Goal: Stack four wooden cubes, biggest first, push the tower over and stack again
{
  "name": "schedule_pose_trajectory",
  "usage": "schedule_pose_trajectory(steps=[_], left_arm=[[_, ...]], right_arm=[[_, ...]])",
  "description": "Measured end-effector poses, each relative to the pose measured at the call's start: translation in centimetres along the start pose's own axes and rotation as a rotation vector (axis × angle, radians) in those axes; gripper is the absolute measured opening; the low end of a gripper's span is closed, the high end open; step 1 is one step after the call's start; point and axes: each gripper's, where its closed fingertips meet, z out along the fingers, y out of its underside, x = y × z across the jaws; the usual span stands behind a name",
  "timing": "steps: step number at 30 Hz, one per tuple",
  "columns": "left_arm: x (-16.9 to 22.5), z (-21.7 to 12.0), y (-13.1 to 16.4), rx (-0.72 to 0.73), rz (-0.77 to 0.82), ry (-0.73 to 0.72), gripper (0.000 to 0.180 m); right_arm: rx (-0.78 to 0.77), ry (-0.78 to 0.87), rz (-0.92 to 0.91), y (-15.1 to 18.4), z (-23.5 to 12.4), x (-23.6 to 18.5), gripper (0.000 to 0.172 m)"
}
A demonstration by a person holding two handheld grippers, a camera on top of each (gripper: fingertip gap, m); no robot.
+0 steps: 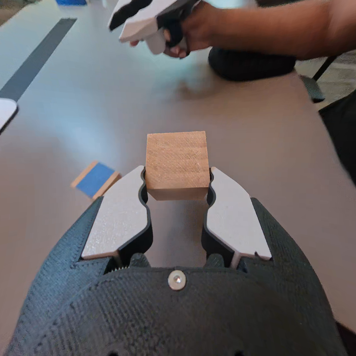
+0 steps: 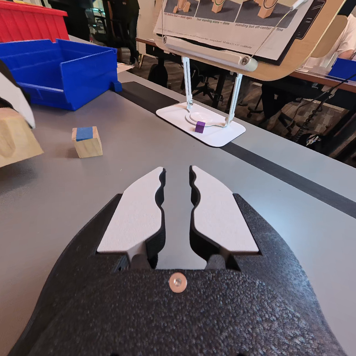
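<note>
Left gripper [image 1: 177, 173] was clamped on a plain wooden cube [image 1: 176, 165], both black pads pressed flat against its opposite side faces, with the cube carried clear of the grey table [image 1: 250, 154] and most of its body sticking out ahead of the fingertips. A second, smaller wooden cube with a blue-taped face [image 1: 95, 180] lay on the table just ahead and to the left of the left gripper's left finger, apart from it. Farther ahead and to the right in the same view, the right gripper appeared blurred in a person's hand [image 1: 202, 36], raised above the table. Right gripper [image 2: 177, 169] had its fingers set a narrow way apart, with only bare table showing through the slot between the pads, nothing in its grasp. From the right gripper, the blue-taped cube [image 2: 87, 142] sat ahead and to the left, resting on the table; the held cube [image 2: 15, 142] showed at the far left edge, with one white finger of the left gripper against it. A small purple cube [image 2: 199, 127] stood ahead and slightly right on the white base of a document stand [image 2: 221, 133]. A blue bin [image 2: 63, 77] and a red bin [image 2: 28, 23] sat far ahead on the left.
</note>
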Motion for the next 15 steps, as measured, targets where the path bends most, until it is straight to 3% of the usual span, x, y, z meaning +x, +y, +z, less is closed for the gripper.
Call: schedule_pose_trajectory(steps=[9, 15], left_arm=[[-3.5, -1.3, 5.4, -0.178, -0.033, -0.127, 0.06], [-4.8, -2.6, 4.6, -0.163, -0.038, -0.244, 0.067]], right_arm=[[-0.032, -0.021, -0.023, 0.7, 0.4, -0.6, 0.023], [-0.05, -0.044, -0.033, 1.1, 0.6, -1.2, 0.023]])
